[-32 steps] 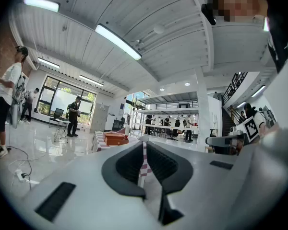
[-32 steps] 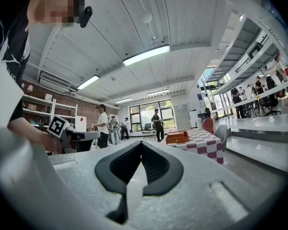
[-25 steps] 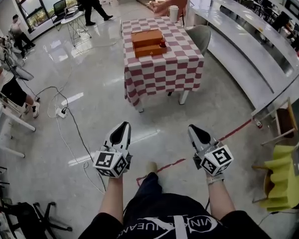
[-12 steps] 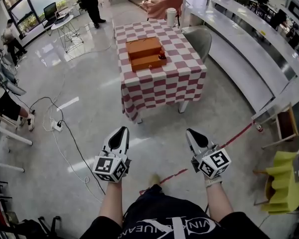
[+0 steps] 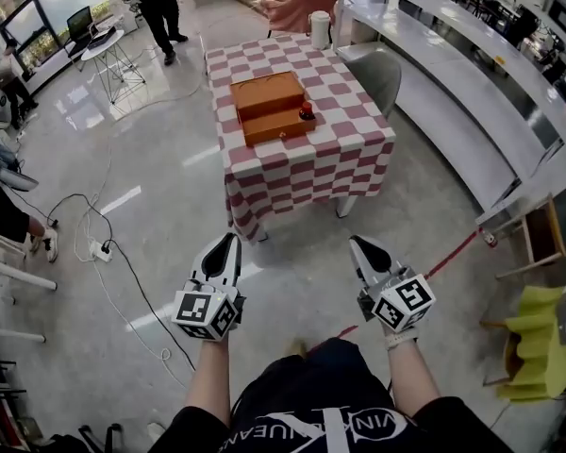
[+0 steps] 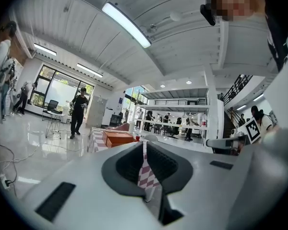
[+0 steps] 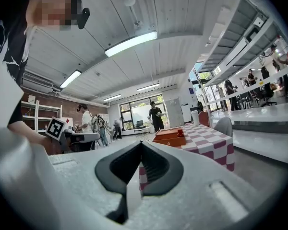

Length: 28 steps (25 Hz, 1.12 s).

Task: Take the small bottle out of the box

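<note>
1. My left gripper point(image 5: 230, 242) and right gripper point(image 5: 357, 244) are both closed on nothing, held level and pointing at the table point(image 5: 358, 144).
2. The box point(image 5: 264, 102) lies mid-table, its long side across my line. The red-topped small bottle point(image 5: 307, 112) is at the box's right end, well ahead of both grippers.
3. I judge my right gripper the nearer one.
4. Bare floor lies between us. A chair point(image 5: 375, 72) crowds the table's right edge, so the near edge is the open approach.
</note>
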Each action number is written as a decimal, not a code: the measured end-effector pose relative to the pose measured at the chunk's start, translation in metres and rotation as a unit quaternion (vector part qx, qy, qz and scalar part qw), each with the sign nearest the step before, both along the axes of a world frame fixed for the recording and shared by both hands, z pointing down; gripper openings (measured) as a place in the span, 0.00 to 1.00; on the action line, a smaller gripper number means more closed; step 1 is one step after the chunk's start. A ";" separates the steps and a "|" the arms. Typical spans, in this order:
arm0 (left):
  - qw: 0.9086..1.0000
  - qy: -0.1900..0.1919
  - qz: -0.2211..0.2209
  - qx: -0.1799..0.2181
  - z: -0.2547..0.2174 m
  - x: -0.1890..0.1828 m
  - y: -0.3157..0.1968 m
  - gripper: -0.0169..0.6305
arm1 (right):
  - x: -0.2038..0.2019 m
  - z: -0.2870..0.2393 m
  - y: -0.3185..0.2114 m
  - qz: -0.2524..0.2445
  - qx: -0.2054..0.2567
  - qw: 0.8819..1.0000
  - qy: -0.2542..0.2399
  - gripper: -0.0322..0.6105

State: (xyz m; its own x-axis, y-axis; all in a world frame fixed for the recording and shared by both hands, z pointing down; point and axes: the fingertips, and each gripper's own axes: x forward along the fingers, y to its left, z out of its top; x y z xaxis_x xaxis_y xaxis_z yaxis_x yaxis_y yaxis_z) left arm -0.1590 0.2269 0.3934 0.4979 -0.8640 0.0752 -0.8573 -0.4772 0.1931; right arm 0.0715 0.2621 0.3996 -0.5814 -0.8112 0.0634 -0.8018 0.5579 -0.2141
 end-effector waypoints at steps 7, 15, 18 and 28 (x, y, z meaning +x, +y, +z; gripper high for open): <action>1.000 0.006 0.007 0.001 -0.001 0.009 -0.038 0.07 | 0.001 0.001 -0.037 -0.005 0.005 1.000 -0.003 0.06; 1.000 0.006 -0.005 0.004 0.004 0.016 -0.101 0.07 | -0.003 0.009 -0.117 -0.031 0.005 1.000 -0.002 0.06; 1.000 0.007 -0.007 0.001 0.005 0.024 -0.128 0.07 | -0.001 0.008 -0.150 -0.042 0.005 0.999 0.001 0.06; 1.000 0.004 -0.013 -0.007 0.015 0.047 -0.211 0.07 | 0.010 0.018 -0.240 -0.069 -0.004 0.998 0.003 0.06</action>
State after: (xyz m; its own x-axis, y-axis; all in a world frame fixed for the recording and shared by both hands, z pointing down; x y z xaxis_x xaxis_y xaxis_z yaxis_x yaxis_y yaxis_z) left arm -0.1124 0.0155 0.4083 0.4759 -0.8756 0.0829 -0.8678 -0.4522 0.2061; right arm 0.0810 0.0220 0.4174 -0.6875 -0.7225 0.0731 -0.7184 0.6621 -0.2133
